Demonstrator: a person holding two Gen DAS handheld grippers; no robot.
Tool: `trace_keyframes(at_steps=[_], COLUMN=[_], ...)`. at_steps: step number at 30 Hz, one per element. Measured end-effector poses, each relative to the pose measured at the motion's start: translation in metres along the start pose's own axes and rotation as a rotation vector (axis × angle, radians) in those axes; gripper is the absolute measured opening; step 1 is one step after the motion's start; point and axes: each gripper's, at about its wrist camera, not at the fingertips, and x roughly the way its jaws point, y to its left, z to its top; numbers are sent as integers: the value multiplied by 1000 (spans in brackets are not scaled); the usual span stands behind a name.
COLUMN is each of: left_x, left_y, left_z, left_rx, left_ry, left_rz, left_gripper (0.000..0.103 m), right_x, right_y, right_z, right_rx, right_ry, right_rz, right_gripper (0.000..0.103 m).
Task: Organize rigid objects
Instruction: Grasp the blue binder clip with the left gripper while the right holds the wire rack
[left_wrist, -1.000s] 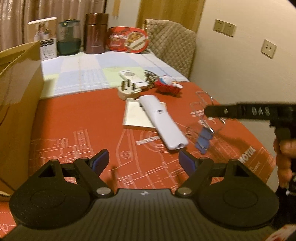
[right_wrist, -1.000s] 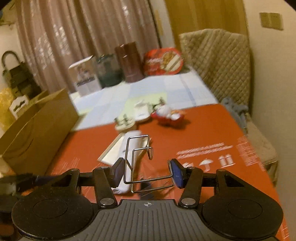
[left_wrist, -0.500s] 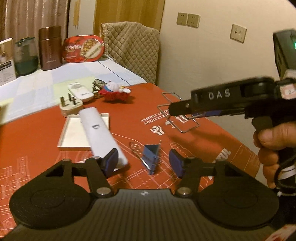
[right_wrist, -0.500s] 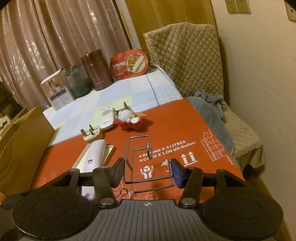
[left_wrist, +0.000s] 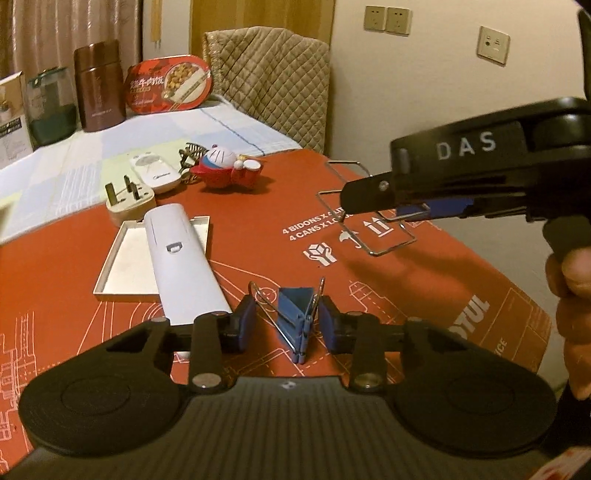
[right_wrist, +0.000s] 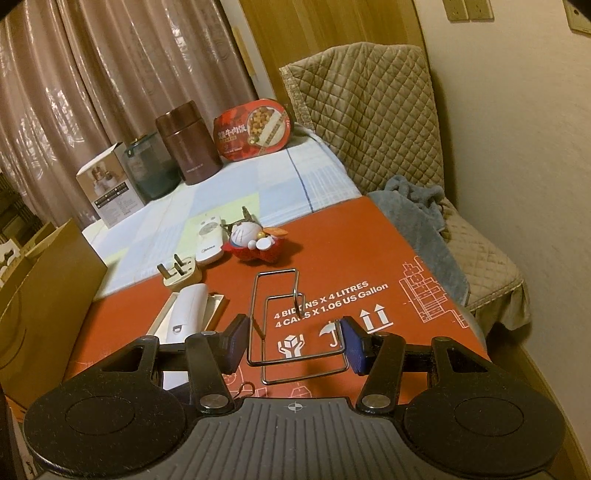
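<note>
Straddling a blue binder clip (left_wrist: 295, 310) on the red mat (left_wrist: 258, 236), the left gripper (left_wrist: 284, 325) stood apart, pads not clearly touching; the right gripper (right_wrist: 293, 339) clamped a wire rack (right_wrist: 284, 321); beyond, a white remote (left_wrist: 181, 258) partly hid a tray (left_wrist: 122, 266); a toy (left_wrist: 225, 170) lay farther.

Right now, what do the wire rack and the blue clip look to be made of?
Wire rack: bent metal rod, shiny chrome-like finish, judging by bright glints along its thin, see-through frame. Blue clip: folded sheet metal with a matte blue coat and bare silvery wire handles; painted steel seems likely, though plastic cannot be excluded.
</note>
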Motion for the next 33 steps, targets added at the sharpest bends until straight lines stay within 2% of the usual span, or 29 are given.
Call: trace_keyframes(at_steps=[10,11,12,13,20,33], left_x=[-23,-26,-28,-30,-40,-44], left_y=[15,17,19,21,33,28], left_z=[5,5,5,5,5,-5], left_rx=[-56,-62,-66,-68,-94,-45], left_ry=[-35,-37,-38,-40,-48,-27], left_rz=[17,20,24,32,45,48], left_gripper=[26,24,16,14,14,15], right_x=[-4,-4,-4,-5,-8,-6], right_y=[10,11,13,14,22,26], right_z=[4,4,5,5,5,3], right_rx=[-14,-15,-16,-16,-32,-45], right_ry=[-18,-20,-23,-25,-32,-12], right_rz=[8,8,9,11,15,31], right_gripper=[50,50,50,50,50,50])
